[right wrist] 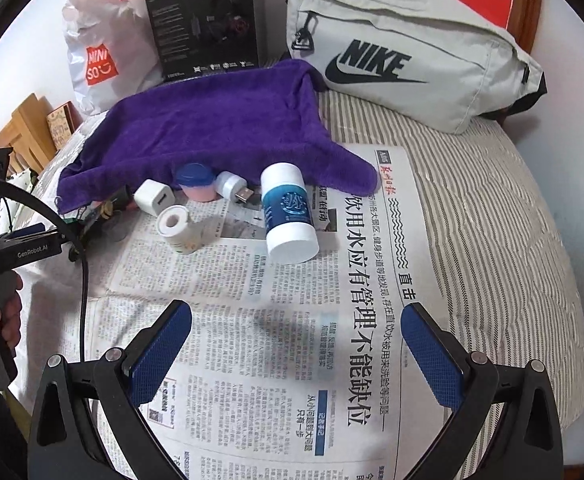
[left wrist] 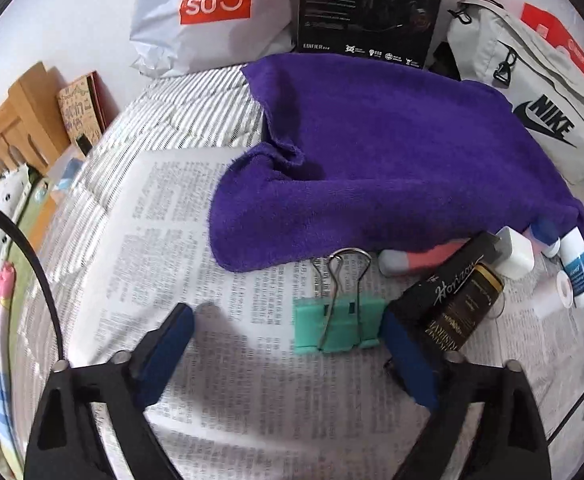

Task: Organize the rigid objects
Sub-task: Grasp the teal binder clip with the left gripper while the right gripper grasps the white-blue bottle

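Observation:
My left gripper (left wrist: pixel 288 330) is open over the newspaper (left wrist: pixel 228 240); a green binder clip (left wrist: pixel 337 326) lies between its fingers, close to the right one. A black Horizon box (left wrist: pixel 451 292) lies just right of it. A purple towel (left wrist: pixel 371 160) covers part of the pile. My right gripper (right wrist: pixel 295 330) is open and empty above the newspaper (right wrist: pixel 292 340). Ahead of it lie a white-and-blue bottle (right wrist: pixel 288 214), a small white bottle (right wrist: pixel 178 228), a white charger cube (right wrist: pixel 154 196), a pink jar with a blue lid (right wrist: pixel 196 182) and a USB adapter (right wrist: pixel 234 188).
A MINISO bag (left wrist: pixel 212 12), a black Edifier box (left wrist: pixel 367 8) and a grey Nike bag (right wrist: pixel 403 52) stand along the wall at the back. The striped bedding (right wrist: pixel 491 220) falls away at the right. The other gripper's handle and cable (right wrist: pixel 32 248) are at the left.

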Motion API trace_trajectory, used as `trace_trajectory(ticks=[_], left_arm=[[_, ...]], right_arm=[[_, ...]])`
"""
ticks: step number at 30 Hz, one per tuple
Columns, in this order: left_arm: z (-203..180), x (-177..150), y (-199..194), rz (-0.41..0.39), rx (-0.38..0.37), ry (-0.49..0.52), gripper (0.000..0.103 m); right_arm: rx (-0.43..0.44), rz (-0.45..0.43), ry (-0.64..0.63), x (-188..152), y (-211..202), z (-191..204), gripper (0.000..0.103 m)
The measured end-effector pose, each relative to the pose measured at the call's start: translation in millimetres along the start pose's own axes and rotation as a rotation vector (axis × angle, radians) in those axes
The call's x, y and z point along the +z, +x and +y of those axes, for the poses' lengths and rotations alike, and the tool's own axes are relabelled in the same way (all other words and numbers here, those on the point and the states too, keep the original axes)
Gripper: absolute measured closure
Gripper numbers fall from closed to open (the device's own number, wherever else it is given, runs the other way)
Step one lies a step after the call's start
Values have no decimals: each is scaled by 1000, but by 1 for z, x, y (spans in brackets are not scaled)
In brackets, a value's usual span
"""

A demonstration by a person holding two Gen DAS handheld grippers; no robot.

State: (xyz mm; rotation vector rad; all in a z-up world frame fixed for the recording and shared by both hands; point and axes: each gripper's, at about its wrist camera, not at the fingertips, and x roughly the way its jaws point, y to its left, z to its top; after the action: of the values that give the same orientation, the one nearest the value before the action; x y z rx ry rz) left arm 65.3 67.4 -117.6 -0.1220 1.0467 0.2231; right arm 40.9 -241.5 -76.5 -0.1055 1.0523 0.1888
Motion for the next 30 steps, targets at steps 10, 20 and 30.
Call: trace_trajectory(ticks=[10,20,30], left_arm=[[4,-4,-4,-57,-1,13,38],[16,-7,-9,-64,-30,29,64],[13,-8,-9,-65,-18,34,63]], right_arm=[[-6,28,12,5,14,-6,0],[-15,-6,16,20,26,-17,0],[39,-12,-15,52,62,-12,11]])
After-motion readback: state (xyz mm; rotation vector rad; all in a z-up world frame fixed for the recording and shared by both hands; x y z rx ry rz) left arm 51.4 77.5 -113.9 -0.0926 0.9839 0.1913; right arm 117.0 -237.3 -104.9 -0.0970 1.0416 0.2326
